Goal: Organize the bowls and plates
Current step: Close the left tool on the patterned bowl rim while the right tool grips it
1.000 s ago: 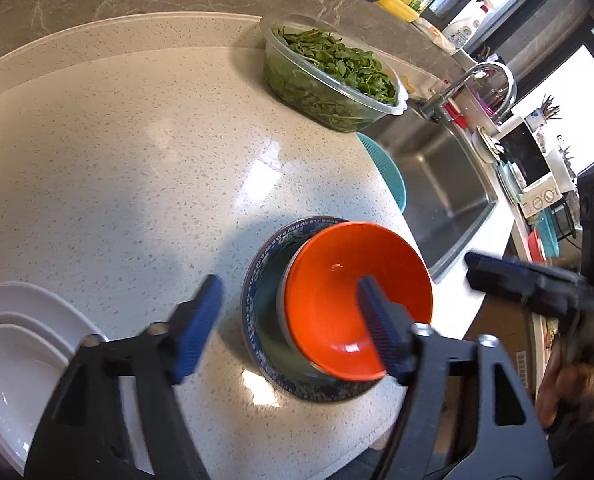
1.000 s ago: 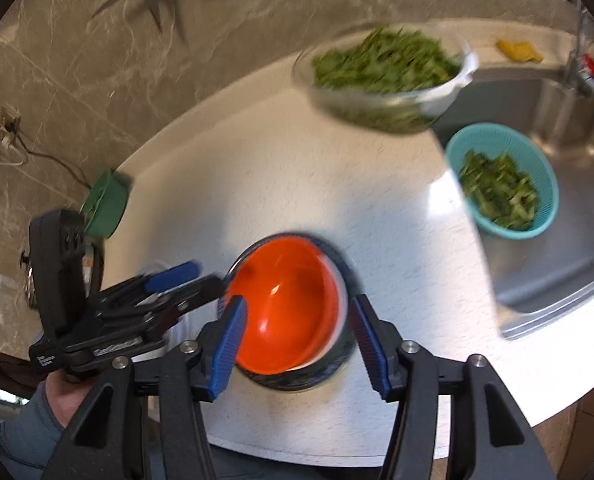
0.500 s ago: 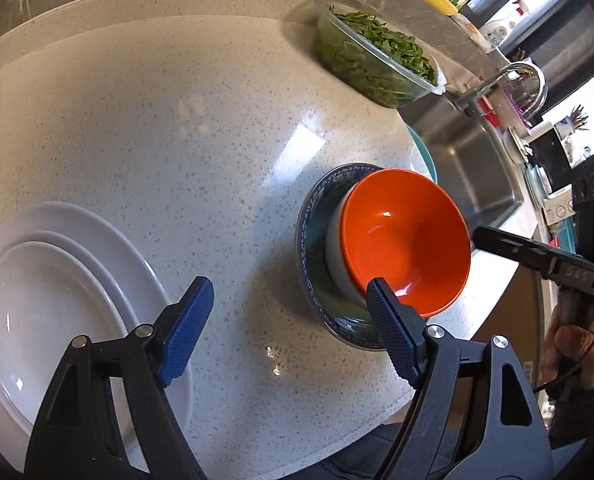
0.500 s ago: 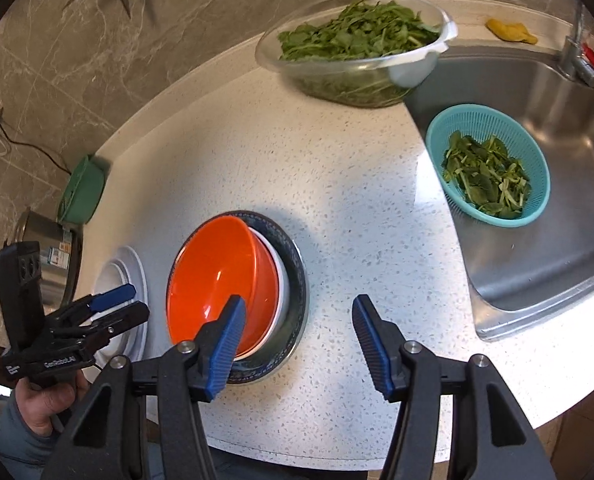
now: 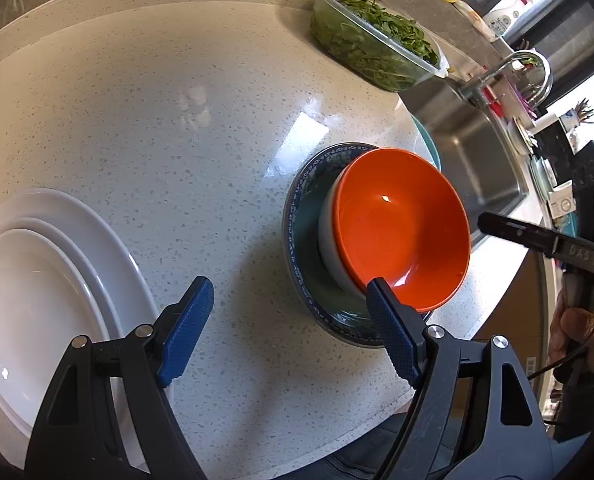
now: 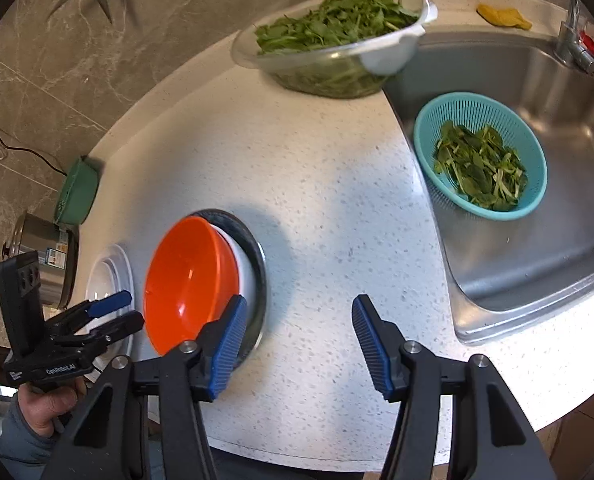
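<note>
An orange bowl [image 5: 401, 228] sits nested in a white bowl [image 5: 328, 236] on a dark blue patterned plate [image 5: 303, 216] near the counter's front edge. A stack of white plates [image 5: 37, 300] lies at the left. My left gripper [image 5: 289, 328] is open over bare counter between the plates and the bowl stack, its right fingertip just in front of the orange bowl's rim. My right gripper [image 6: 299, 344] is open over bare counter to the right of the orange bowl [image 6: 189, 280]. Its left finger overlaps the plate's rim [image 6: 259, 256] in the view.
A steel sink [image 6: 537, 260] lies to the right with a teal colander of greens [image 6: 481, 160] in it. A clear bowl of greens [image 6: 333, 40] stands at the back. A green basket [image 6: 77, 192] and a metal pot [image 6: 45, 264] stand at the far left.
The left gripper has shifted left, off the bowl stack toward the white plates. The right gripper has shifted right and sunk, so the orange bowl now lies left of its fingers.
</note>
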`<state>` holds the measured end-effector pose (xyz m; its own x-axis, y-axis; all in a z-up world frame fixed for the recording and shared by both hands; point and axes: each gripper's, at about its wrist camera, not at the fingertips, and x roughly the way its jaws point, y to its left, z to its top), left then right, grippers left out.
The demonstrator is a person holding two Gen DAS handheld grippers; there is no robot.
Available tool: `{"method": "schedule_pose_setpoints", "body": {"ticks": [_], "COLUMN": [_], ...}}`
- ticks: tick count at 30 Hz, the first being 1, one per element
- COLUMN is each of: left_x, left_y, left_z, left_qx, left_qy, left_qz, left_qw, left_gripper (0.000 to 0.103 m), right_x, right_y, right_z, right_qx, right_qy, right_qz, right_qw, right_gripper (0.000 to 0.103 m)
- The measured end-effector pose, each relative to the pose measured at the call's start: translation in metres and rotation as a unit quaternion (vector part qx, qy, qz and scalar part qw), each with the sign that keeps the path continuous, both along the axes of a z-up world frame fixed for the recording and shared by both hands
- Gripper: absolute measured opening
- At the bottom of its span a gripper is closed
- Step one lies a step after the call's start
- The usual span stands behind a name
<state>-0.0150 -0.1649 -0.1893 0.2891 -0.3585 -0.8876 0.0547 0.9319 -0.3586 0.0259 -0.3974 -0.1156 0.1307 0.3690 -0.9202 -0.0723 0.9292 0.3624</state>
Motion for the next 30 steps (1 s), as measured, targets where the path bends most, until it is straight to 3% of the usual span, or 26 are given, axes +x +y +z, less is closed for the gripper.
{"method": "schedule_pose_setpoints", "body": {"ticks": [10, 18, 25, 30], "left_x": [0.005, 0.006, 0.017, 0.025], "left_y": [0.005, 0.000, -0.008, -0.008], "left_z": [-0.005, -0.014, -0.015, -0.024], "left_qx": [0.012, 0.008, 0.022, 0.020], "left_qy": [0.012, 0.025, 0.013, 0.021], "left_qz": [0.019, 0.018, 0.009, 0.006], "left_qw": [0.9997, 0.9995, 0.9996, 0.9996], "left_gripper": [0.078, 0.076, 0.076, 0.071], "right_x": [0.002, 0.012, 0.017, 0.018], "right_y": [0.017, 0.014, 0.011, 0.009], "right_z": [-0.023, -0.027, -0.035, -0.043], "right_qx": [0.011, 0.014, 0.014, 0.021], "right_qy": [0.024, 0.030, 0.043, 0.048], "right_qz": [0.042, 0.054, 0.060, 0.059], "right_qw": [0.999, 0.998, 0.997, 0.997], "right_gripper": [0.057, 0.056, 0.054, 0.053]}}
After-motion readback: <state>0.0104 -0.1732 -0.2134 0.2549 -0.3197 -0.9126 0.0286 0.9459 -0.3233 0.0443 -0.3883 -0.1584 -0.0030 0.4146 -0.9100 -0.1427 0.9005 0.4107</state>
